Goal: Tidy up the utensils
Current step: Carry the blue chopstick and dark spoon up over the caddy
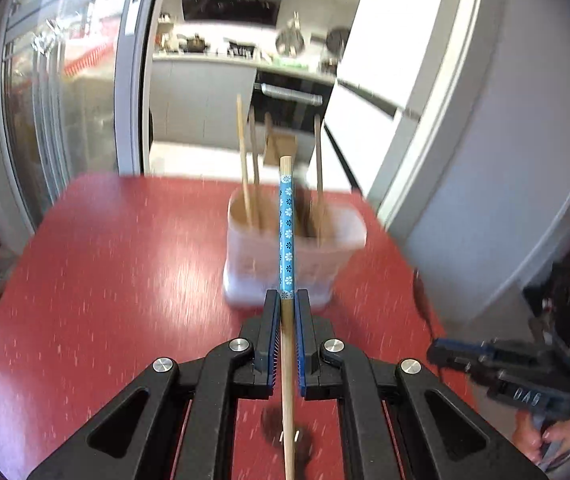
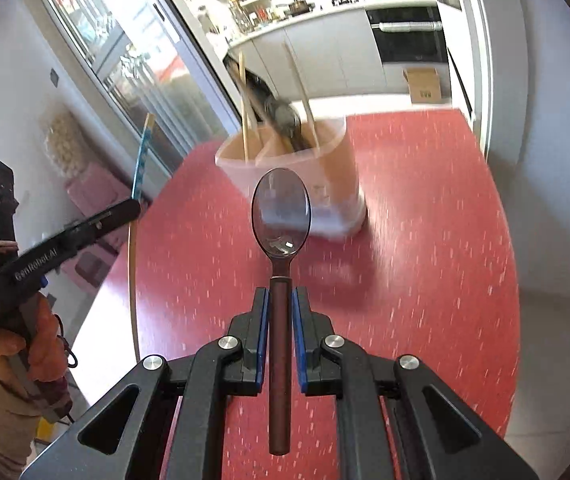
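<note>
Lettering reading "GenRobot.AI" runs along the left gripper (image 2: pixel 131 207) at 9 o'clock in the right wrist view. Its fingers pinch a chopstick (image 1: pixel 286 236) (blue flowered band) pointing at 12 o'clock toward the holder (image 1: pixel 293 252) on the red table (image 1: pixel 105 280). The right gripper (image 2: pixel 281 294) clamps a spoon (image 2: pixel 281 208), bowl forward, near the holder.

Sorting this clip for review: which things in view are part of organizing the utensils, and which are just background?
Job: chopstick in left gripper; spoon in right gripper; utensil holder.

Background: cardboard box, oven, red table.
</note>
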